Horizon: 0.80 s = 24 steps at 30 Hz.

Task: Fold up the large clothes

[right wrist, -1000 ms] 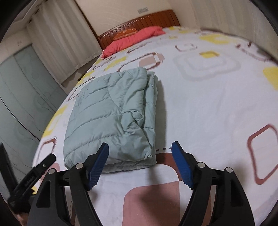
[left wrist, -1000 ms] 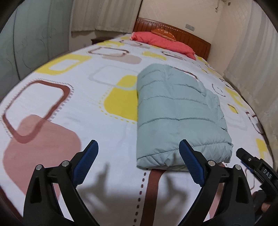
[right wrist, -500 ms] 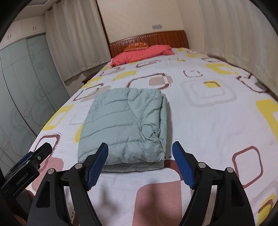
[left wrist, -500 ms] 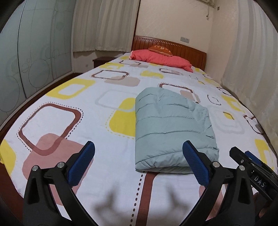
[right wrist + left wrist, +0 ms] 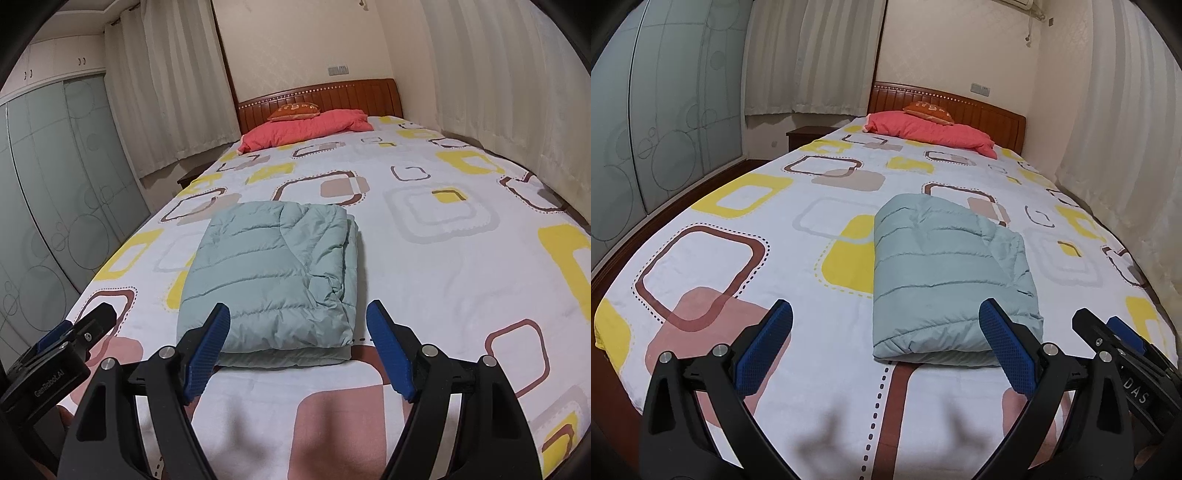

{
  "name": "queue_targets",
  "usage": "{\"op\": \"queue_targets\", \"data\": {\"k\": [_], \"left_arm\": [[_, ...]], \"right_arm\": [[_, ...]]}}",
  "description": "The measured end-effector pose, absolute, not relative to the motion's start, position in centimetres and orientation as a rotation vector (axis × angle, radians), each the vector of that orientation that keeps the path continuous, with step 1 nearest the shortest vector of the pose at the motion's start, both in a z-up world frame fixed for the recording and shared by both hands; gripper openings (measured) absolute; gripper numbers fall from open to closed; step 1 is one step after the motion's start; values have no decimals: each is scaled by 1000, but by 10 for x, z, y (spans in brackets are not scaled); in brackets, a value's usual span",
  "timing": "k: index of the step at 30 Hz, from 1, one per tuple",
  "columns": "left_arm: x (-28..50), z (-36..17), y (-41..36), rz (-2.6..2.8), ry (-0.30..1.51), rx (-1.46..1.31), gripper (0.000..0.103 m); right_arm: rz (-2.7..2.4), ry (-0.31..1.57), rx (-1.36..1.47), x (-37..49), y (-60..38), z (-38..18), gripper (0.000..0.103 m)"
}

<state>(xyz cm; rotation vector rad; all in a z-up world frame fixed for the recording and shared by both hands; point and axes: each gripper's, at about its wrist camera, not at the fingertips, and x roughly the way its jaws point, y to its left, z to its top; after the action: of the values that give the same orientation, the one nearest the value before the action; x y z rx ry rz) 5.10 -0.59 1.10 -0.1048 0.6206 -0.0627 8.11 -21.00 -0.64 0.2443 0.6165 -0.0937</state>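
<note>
A pale green quilted jacket point(image 5: 945, 277) point(image 5: 269, 273) lies folded into a thick rectangle on the patterned bed sheet point(image 5: 775, 258) point(image 5: 443, 277), near the foot of the bed. My left gripper point(image 5: 885, 306) hovers short of the jacket's near edge, wide open and holding nothing. My right gripper point(image 5: 297, 306) is also open and empty, just short of the same near edge. Neither gripper touches the cloth. Each gripper shows in the other's view: the right one point(image 5: 1108, 332) at the left view's right edge, the left one point(image 5: 92, 325) at the right view's left edge.
A red pillow point(image 5: 931, 129) point(image 5: 303, 127) with a small orange cushion point(image 5: 927, 109) lies by the wooden headboard point(image 5: 332, 98). Frosted wardrobe doors point(image 5: 665, 129) run along the left, curtains point(image 5: 498, 92) along the right. A dark nightstand point(image 5: 805, 134) stands beside the bed's head.
Both grippers have risen and drawn back from the jacket, so more of the bed and room shows. The left jaws stand slightly wider. The jacket has not moved.
</note>
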Motion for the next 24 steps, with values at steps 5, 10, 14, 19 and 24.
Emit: {"op": "queue_targets", "data": {"k": [5, 10, 14, 19, 24], "left_arm": [[50, 10, -6, -65, 622, -101, 101], [50, 11, -6, -63, 621, -101, 101], [50, 12, -6, -66, 620, -102, 101], [50, 13, -5, -63, 622, -104, 101], [49, 13, -4, -56, 627, -109, 101]], "right_arm": [[-92, 610, 240, 80, -208, -5, 75], [-95, 597, 229, 77, -205, -2, 75], [-95, 595, 227, 76, -204, -1, 75], [-95, 595, 224, 76, -203, -1, 75], [-95, 598, 226, 76, -203, -1, 75]]}}
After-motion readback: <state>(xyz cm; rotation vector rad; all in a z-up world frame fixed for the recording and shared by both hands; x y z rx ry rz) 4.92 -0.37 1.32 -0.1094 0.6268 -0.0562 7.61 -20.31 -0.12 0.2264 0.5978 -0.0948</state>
